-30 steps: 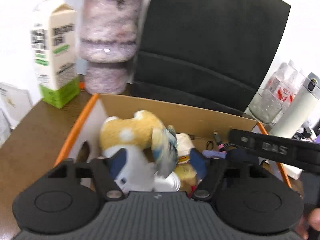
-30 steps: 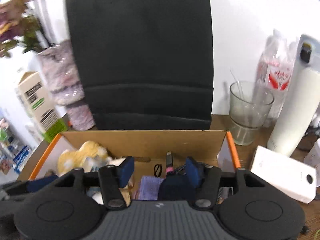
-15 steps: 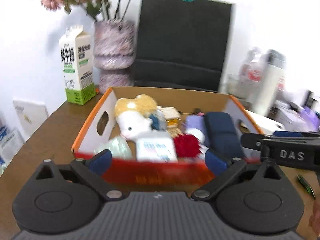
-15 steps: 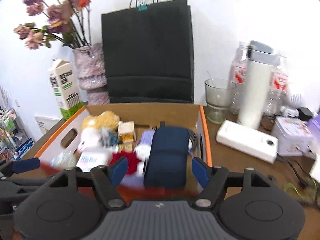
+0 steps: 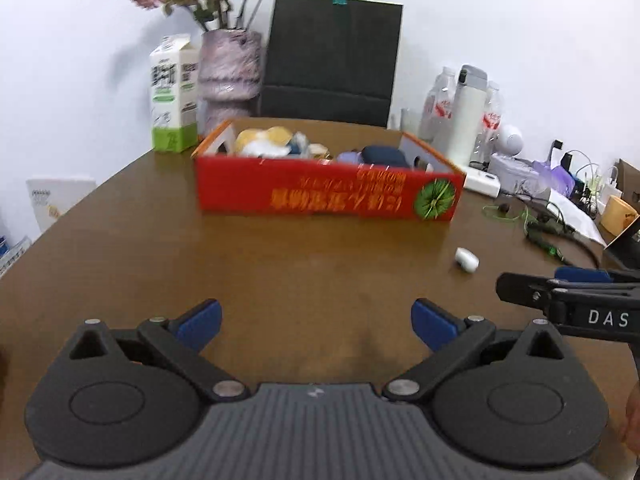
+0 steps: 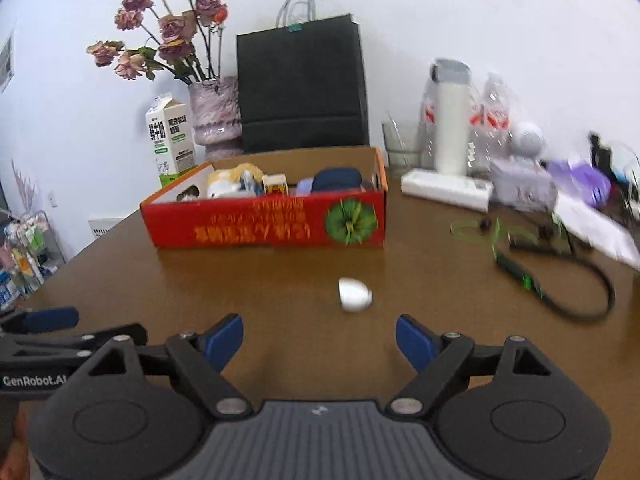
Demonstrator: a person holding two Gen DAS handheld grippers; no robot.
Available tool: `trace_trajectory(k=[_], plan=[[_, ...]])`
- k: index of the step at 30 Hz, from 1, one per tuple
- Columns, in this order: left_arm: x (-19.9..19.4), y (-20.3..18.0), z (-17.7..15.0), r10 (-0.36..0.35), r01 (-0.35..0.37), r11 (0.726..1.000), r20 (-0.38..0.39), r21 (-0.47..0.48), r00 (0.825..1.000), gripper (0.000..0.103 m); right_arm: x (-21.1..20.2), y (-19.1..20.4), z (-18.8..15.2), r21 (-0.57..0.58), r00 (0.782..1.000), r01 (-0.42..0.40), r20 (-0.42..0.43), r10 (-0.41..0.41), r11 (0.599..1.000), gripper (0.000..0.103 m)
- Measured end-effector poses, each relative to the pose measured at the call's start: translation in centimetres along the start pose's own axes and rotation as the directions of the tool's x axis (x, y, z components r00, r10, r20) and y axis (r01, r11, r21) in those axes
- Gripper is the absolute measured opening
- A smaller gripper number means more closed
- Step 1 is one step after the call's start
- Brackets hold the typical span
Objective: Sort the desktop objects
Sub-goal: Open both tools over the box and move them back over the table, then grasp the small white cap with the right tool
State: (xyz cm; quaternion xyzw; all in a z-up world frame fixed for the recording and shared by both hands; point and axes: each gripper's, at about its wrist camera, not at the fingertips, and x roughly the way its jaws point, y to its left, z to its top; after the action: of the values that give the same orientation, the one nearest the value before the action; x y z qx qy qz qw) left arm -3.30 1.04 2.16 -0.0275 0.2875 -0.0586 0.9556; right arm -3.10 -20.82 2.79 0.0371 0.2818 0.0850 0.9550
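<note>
A red cardboard box stands mid-table, filled with a plush toy, a dark blue case and other small items. A small white capsule-shaped object lies on the brown table in front of the box's right end. My left gripper is wide open over bare table, holding nothing. My right gripper has its jaws opening, nothing between them; the white object lies just beyond its fingertips.
Behind the box stand a milk carton, a vase of dried flowers and a black paper bag. At the right are a white flask, plastic bottles, a glass, a white power bank and cables.
Both grippers have pulled back from inside the box to the near side of the table. The plush toy and dark blue case stay in the box. Both grippers' jaws stand wider than before.
</note>
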Motion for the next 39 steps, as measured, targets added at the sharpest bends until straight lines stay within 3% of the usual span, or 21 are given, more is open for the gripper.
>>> trace_trajectory(k=[5,12,28,36,39], plan=[[-0.7,0.2,-1.9,-0.017,0.016,1.000,-0.039,-0.010,0.999,0.103,-1.3,1.2,-3.0,-0.053,1.000,0.009,-0.022,-0.010,0.999,0.083],[-1.3,0.3,-3.3,0.001,-0.002,1.000,-0.065,-0.017,0.998,0.103,-2.2,1.7,-4.5,-0.026,0.998,-0.021,-0.054,0.020,0.999,0.087],[-0.6,0.4,-3.3,0.044,-0.042,0.999,-0.076,0.027,0.996,0.103,-1.7,0.7,-4.0,-0.013,0.997,-0.013,-0.071,0.012,1.000,0.087],[1.4,0.0,-1.8,0.048,-0.040,0.995,-0.089,0.089,0.995,0.100,1.2,-0.3,-2.2,-0.029,0.997,-0.016,-0.071,0.014,0.999,0.084],[3.1,-0.3,-0.7,0.050,-0.042,0.993,-0.075,0.107,0.996,0.098,3.3,-1.0,-1.1,-0.031,0.997,-0.014,-0.075,0.012,0.999,0.078]])
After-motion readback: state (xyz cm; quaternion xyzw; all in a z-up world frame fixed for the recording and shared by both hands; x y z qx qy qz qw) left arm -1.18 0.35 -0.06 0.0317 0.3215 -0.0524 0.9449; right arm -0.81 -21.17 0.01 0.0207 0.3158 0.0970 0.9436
